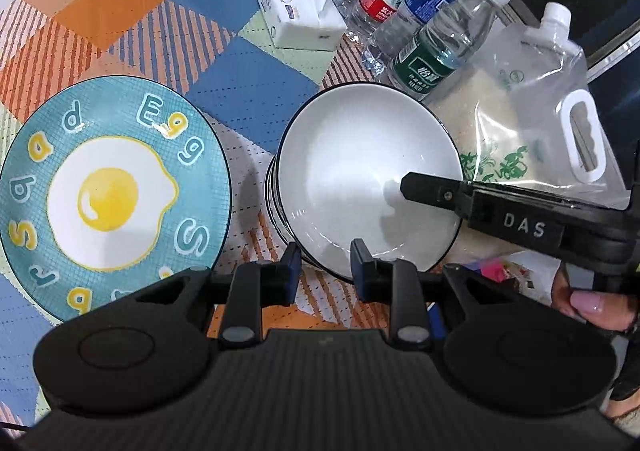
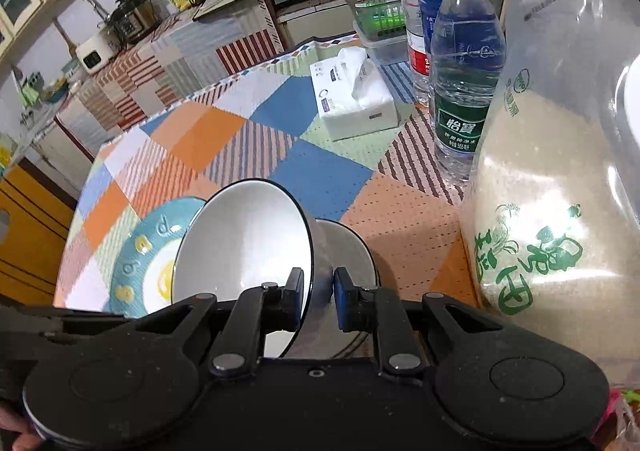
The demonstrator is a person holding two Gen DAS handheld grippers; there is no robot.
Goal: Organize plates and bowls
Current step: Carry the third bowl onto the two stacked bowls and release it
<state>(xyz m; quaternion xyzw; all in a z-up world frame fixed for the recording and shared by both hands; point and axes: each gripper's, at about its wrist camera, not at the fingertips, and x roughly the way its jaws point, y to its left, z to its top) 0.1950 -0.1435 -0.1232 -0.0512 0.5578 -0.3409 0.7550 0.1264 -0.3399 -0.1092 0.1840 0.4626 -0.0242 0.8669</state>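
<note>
So the right gripper (image 2: 319, 299) has its jaws pinching the rim of a white bowl (image 2: 244, 239), one finger inside and one outside, and the bowl is tipped up on its side so its open face looks off to the left. It sits against a second white bowl (image 2: 348, 247) right behind it. From the left wrist view the tilted bowl (image 1: 360, 171) is leaning on a stack of bowls with dark rims (image 1: 276, 203); can't count how many from here. The left gripper (image 1: 326, 271) hangs just in front of that bowl's lower edge, jaws narrowly apart with nothing between them. The egg plate (image 1: 108, 187), teal with a fried egg print, lies flat on the worktop (image 1: 248, 91) just left of the bowls. Behind them: a tissue box (image 1: 296, 7), some water bottles (image 1: 436, 47) and a big bag of rice (image 2: 560, 187).
</note>
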